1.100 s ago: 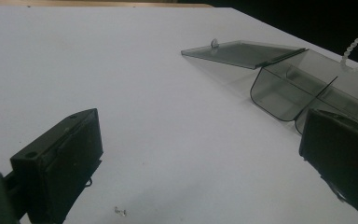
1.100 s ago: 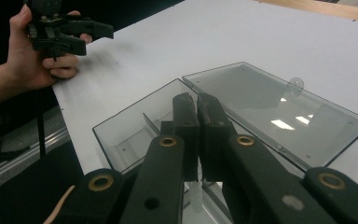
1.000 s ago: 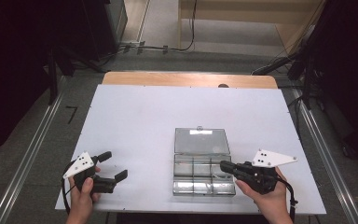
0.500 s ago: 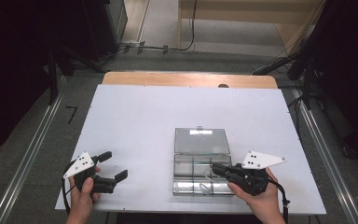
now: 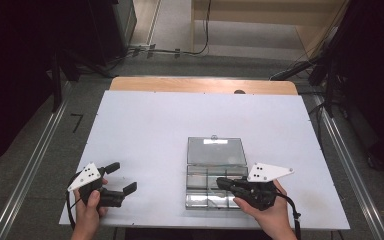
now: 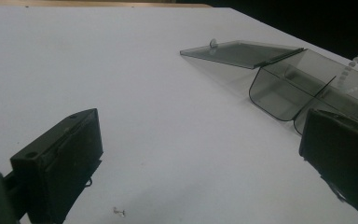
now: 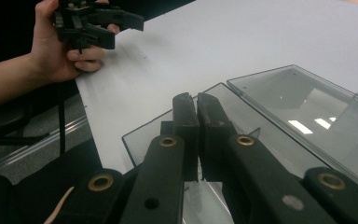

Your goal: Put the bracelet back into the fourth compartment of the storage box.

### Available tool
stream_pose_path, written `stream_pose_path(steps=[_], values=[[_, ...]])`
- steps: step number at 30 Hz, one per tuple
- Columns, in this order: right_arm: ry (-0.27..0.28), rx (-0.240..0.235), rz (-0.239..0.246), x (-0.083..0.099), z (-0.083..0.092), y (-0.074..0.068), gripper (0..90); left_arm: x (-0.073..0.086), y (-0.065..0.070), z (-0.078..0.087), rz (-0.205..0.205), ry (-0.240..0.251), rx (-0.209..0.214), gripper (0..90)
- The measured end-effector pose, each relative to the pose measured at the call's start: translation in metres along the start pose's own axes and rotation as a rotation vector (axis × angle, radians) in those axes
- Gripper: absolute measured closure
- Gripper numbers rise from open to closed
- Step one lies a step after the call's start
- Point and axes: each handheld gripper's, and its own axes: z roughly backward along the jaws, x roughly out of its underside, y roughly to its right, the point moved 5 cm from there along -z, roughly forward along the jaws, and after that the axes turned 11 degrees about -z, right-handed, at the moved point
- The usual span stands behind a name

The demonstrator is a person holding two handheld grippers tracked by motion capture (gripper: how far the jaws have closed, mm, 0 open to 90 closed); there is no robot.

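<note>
1. Reaching into the box (image 5: 215, 187), we had the right gripper (image 5: 223, 183) over the near compartments, jaws pinched almost together with only a thin gap; whether it held anything, we could not tell.
2. A pale screw-like piece (image 7: 196, 198) showed below the jaws in the right gripper view. We judged that was the target, so a straight, steady lift clear of the dividers looked best.
3. The box sat near the table's (image 5: 155, 130) front edge, right of centre, its lid (image 5: 216, 150) laid open flat behind it.
4. Our left gripper (image 5: 123, 177) waited well apart at the front left, jaws wide and holding nothing.
5. A tiny metal bit (image 6: 118, 212) lay on the table between those open jaws.
6. Dividers and box walls crowded the right jaws; the lid stood clear.
</note>
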Motion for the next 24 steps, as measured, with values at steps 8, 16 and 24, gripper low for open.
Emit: stream_pose_path(steps=[8, 16, 24], values=[[-0.012, -0.018, 0.011, 0.0, -0.011, -0.008, 85.3, 0.0, 0.0, 0.0, 0.0, 0.002, 0.002, 0.0], [-0.02, -0.029, 0.013, 0.001, -0.02, -0.013, 85.3, 0.0, 0.0, 0.0, -0.003, -0.004, 0.003, 0.0], [-0.035, -0.038, 0.017, 0.005, -0.031, -0.018, 85.2, 0.0, 0.001, 0.0, -0.005, -0.004, 0.003, 0.0]])
